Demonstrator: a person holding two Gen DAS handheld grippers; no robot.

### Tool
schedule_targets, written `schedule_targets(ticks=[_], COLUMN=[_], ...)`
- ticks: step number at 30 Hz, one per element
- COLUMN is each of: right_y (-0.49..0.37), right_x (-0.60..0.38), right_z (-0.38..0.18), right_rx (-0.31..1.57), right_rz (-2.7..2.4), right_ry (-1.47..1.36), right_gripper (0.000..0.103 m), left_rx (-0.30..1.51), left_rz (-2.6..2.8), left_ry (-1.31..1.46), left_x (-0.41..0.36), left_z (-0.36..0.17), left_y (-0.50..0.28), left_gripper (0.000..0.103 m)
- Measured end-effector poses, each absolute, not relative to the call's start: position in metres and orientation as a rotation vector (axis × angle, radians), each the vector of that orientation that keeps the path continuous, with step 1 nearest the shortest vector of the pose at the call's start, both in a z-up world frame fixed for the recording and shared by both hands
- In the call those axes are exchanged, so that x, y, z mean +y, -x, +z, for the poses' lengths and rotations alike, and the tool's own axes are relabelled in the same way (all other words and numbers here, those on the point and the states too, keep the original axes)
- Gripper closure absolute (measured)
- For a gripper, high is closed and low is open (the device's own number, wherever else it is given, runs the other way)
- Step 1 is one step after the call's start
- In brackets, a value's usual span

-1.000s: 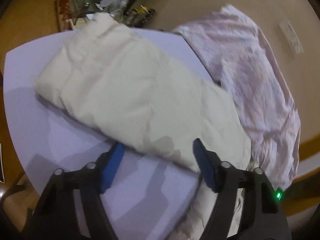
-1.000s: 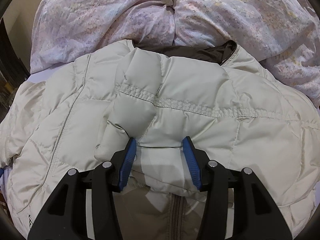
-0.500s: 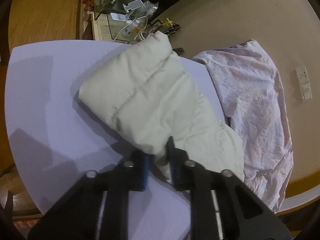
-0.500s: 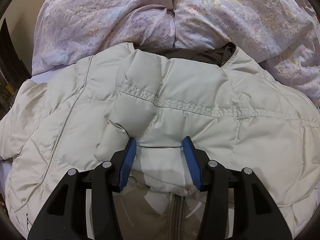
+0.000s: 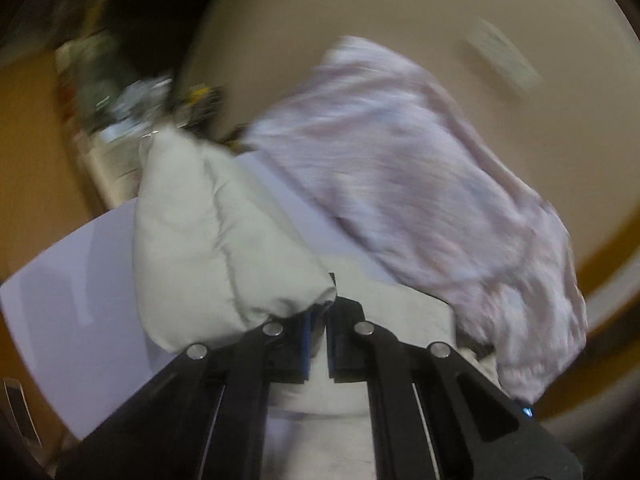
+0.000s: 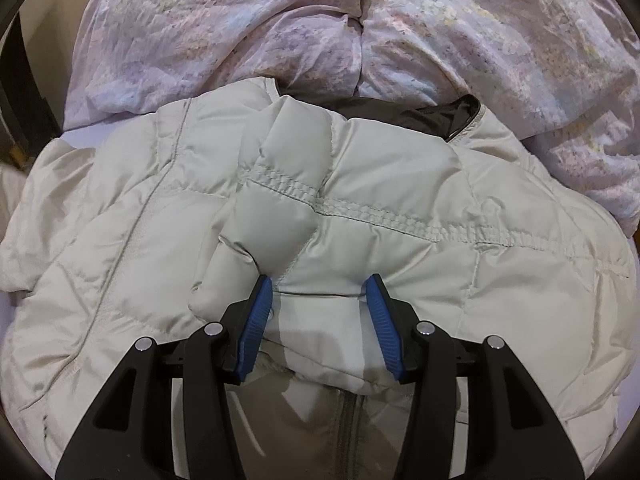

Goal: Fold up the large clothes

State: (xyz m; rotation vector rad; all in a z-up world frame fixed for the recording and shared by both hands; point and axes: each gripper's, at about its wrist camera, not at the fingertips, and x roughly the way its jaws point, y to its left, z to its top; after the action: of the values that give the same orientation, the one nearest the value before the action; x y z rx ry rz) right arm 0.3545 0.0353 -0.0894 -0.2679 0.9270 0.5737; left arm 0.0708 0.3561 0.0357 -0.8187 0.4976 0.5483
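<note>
My left tongs (image 5: 317, 332) are pinching a sleeve of the puffy cream quilted jacket (image 6: 400, 216), lifted in front of them. My right tongs (image 6: 320, 312) press on its folded front, half spread. It is soft, light and slippery, so I grab edges.

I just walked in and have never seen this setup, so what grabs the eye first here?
A puffy cream down jacket fills the middle of the right wrist view, with the right gripper straddling a fold at its near edge. A rumpled pink floral sheet is heaped behind it. In the blurred left wrist view, the left gripper pinches a cream padded sleeve.
</note>
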Motion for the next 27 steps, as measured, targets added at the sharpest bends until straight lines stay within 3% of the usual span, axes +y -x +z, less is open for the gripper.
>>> schedule_targets(ticks=[4, 12, 22, 23, 25, 27], right_y=[-0.356, -0.346, -0.360, -0.359, -0.360, -0.358], right_x=[0.006, -0.082, -0.157, -0.159, -0.160, -0.159], right_z=[-0.072, -0.054, -0.059, -0.059, -0.058, -0.055], right_rx=[0.972, 0.877, 0.847, 0.844, 0.837, 0.823], right_rz=[0.637, 0.538, 0.418, 0.415, 0.419, 0.431], right_ry=[0.155, 0.129, 0.031, 0.028, 0.019, 0.004], right_gripper=[0.033, 0.031, 0.031, 0.031, 0.032, 0.036], left_rx=[0.528, 0.636, 0.884, 0.902, 0.951, 0.982], left_rz=[0.371, 0.040, -0.044, -0.043, -0.057, -0.074], left_ry=[0.691, 0.545, 0.403, 0.395, 0.372, 0.360], left_x=[0.292, 0.158, 0.051, 0.047, 0.042, 0.038], left_z=[0.066, 0.066, -0.018, -0.023, -0.036, -0.043], left_y=[-0.125, -0.213, -0.279, -0.283, -0.288, -0.286], left_gripper=[0.098, 0.098, 0.097, 0.095, 0.080, 0.072])
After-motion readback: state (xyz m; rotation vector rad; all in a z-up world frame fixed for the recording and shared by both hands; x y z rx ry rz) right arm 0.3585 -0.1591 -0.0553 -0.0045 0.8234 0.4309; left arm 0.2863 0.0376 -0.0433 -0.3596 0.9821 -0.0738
